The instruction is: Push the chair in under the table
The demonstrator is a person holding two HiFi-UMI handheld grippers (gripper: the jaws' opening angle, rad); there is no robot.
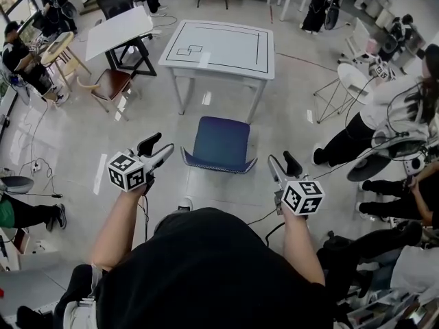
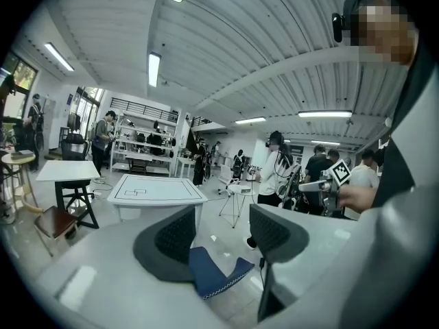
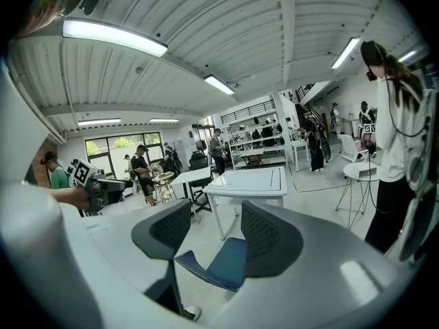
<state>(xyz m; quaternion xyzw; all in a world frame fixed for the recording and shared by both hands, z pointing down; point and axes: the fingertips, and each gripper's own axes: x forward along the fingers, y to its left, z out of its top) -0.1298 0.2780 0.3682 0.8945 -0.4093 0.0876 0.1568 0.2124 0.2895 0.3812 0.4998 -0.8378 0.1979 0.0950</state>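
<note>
Head view: both arms stretched fwd, left gripper & right gripper jaws apart, flanking chair.

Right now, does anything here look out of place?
The blue chair stands pulled out, clear of the white table instead of tucked under it. Nothing looks spilled or broken.

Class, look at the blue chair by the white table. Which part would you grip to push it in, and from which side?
Probably grip the upturned near rim of the chair, coming from the side opposite the table. The rim curls up there, giving something to clamp, and the seat lines up with the table's open side.
</note>
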